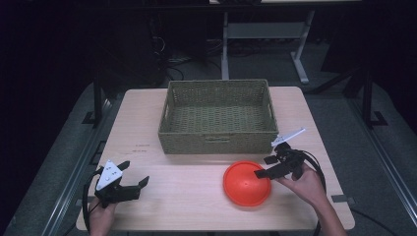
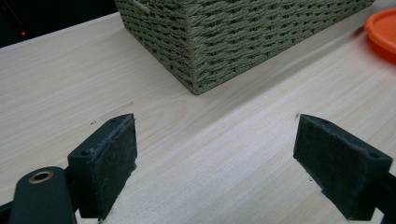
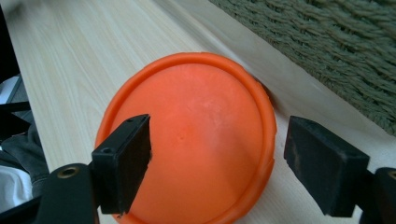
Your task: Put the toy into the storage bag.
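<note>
Orange disc (image 1: 247, 183) lay rim-down on the pale wood table (image 1: 187, 196), near the front edge, right of centre and just in front of the woven basket (image 1: 219, 116). Basket sat at the middle of the table, toward the far side, long side facing the person; nothing could be made out inside it from the high view.

Right gripper (image 1: 265, 167) was held in the right hand (image 1: 305, 182) over the right edge of the disc, jaws apart. In the right gripper view the disc (image 3: 196, 140) lay under and between the two jaws — one pad (image 3: 123, 161) over the disc's domed top, the other beyond its rim on the basket side. Whether either pad touched the disc could not be told. Basket wall (image 3: 336, 51) ran just past the disc's far rim.

Left gripper (image 1: 133, 178) was held low in the left hand (image 1: 101, 214) at the front left of the table, well apart from the disc, jaws wide apart with only bare wood between them. Left gripper view showed a basket corner (image 2: 196, 56) ahead and a sliver of the disc (image 2: 383, 28) at the upper right
</note>
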Demonstrator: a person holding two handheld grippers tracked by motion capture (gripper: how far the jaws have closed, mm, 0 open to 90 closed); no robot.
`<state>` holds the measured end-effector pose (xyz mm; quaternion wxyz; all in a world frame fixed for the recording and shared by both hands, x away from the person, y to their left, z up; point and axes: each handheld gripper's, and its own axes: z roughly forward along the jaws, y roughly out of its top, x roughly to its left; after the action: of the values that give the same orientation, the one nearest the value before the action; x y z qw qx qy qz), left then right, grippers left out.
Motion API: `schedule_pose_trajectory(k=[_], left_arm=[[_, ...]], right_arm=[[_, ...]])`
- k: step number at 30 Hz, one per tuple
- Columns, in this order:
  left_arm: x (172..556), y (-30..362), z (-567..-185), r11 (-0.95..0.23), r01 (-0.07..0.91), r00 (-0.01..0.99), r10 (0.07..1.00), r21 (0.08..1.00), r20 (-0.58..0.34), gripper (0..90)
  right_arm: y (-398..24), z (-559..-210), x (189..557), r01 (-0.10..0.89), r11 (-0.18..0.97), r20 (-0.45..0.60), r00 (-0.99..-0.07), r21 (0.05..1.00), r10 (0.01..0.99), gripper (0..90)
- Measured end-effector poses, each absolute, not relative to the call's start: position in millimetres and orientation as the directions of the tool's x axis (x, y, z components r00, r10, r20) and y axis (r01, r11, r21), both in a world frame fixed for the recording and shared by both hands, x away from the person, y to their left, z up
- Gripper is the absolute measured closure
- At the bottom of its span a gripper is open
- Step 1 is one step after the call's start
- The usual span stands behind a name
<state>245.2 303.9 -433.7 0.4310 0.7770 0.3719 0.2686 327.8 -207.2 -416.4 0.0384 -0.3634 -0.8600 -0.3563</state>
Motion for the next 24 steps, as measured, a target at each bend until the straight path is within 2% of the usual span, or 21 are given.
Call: schedule_pose_trajectory(k=[10,24], left_arm=[[245,303,-434,-0.349,0.349,0.579,0.810,0.870,0.093,12.9],[245,303,-434,-0.354,0.348,0.582,0.807,0.868,0.096,12.9]], right_arm=[[-206,-431,340,0.680,0.507,0.343,-0.719,0.530,0.605,25.5],[-200,-448,353,0.706,0.539,0.363,-0.703,0.459,0.611,34.8]])
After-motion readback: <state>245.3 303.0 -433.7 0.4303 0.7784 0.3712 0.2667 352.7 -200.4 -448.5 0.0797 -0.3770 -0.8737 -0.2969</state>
